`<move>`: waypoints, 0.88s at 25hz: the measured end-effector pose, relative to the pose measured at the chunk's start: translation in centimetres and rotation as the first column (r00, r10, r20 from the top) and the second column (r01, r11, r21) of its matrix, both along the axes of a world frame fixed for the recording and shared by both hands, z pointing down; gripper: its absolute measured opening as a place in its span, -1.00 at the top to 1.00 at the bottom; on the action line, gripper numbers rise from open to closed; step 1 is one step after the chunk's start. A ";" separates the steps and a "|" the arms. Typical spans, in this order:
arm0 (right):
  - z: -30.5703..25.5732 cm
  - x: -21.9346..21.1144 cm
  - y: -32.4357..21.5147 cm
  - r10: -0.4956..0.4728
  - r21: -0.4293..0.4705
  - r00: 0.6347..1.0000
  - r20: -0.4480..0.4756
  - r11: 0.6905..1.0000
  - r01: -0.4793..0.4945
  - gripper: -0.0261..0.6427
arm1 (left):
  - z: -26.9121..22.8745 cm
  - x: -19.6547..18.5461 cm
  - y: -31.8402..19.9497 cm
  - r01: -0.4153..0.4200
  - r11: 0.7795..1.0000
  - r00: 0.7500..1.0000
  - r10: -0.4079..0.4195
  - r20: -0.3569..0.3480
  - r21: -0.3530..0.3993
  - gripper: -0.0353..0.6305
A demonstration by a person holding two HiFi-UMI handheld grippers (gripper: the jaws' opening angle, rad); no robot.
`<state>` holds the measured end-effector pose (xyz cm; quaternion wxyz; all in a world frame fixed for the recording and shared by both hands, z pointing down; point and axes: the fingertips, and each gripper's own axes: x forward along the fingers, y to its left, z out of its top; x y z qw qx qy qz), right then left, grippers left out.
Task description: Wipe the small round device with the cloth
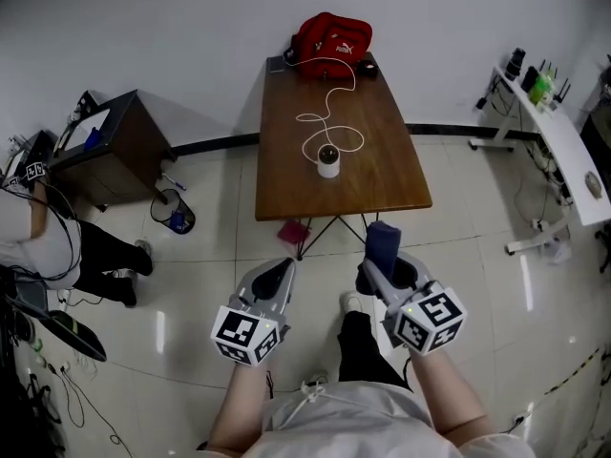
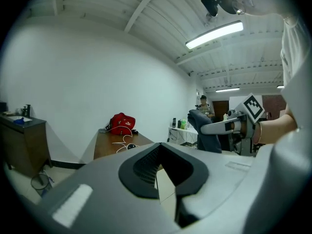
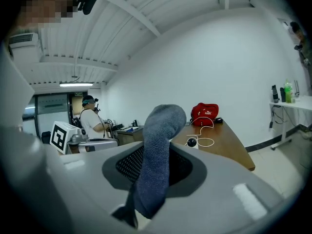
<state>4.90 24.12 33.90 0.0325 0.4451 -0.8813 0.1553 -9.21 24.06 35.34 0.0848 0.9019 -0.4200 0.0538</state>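
Observation:
The small round device (image 1: 327, 158), white with a dark top, stands in the middle of the brown table (image 1: 382, 184), and a white cable (image 1: 329, 113) loops away from it toward a red bag (image 1: 331, 36). Both grippers hang over the floor in front of the table's near edge. My right gripper (image 1: 378, 267) is shut on a dark blue cloth (image 1: 383, 240), which sticks up from the jaws (image 3: 157, 145). My left gripper (image 1: 278, 273) is shut with nothing in it (image 2: 158, 179). The device (image 3: 191, 142) shows far off in the right gripper view.
A dark cabinet (image 1: 115, 146) and a small bin (image 1: 172, 213) stand left of the table, with a person (image 1: 57, 246) seated beside them. A white desk (image 1: 563, 151) with bottles runs along the right. A pink object (image 1: 293, 231) lies under the table's near edge.

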 end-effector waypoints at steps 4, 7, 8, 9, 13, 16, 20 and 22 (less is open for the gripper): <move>1.9 2.1 -7.5 -0.022 -0.025 1.000 0.013 0.999 0.022 0.58 | 2.8 1.1 -6.0 0.026 0.999 0.999 -0.025 0.035 -0.039 0.88; 3.6 2.9 -13.4 -0.089 -0.084 0.996 0.007 0.992 0.090 0.58 | 4.3 2.2 -11.3 0.057 0.995 0.997 -0.052 0.058 -0.079 0.88; 4.2 2.8 -15.2 -0.123 -0.110 0.992 0.004 0.986 0.122 0.58 | 4.5 2.7 -12.9 0.062 0.994 0.996 -0.057 0.063 -0.093 0.88; 4.8 2.4 -16.8 -0.158 -0.132 0.987 -0.001 0.979 0.156 0.58 | 4.6 3.2 -14.4 0.063 0.992 0.996 -0.056 0.068 -0.105 0.88; 7.3 1.0 -22.9 -0.249 -0.180 0.967 -0.052 0.955 0.236 0.58 | 5.1 4.7 -19.5 0.078 0.990 0.996 -0.073 0.052 -0.116 0.88; 9.5 -0.7 -26.4 -0.280 -0.224 0.958 -0.061 0.939 0.260 0.58 | 7.1 4.4 -21.5 0.109 0.981 0.994 -0.104 0.043 -0.159 0.88; 12.3 -3.5 -29.9 -0.292 -0.278 0.955 -0.061 0.924 0.264 0.58 | 9.8 2.4 -23.1 0.147 0.965 0.989 -0.138 0.055 -0.217 0.88; 13.5 -4.4 -31.7 -0.265 -0.298 0.962 -0.065 0.925 0.235 0.58 | 10.6 1.2 -24.2 0.146 0.960 0.989 -0.139 0.046 -0.237 0.88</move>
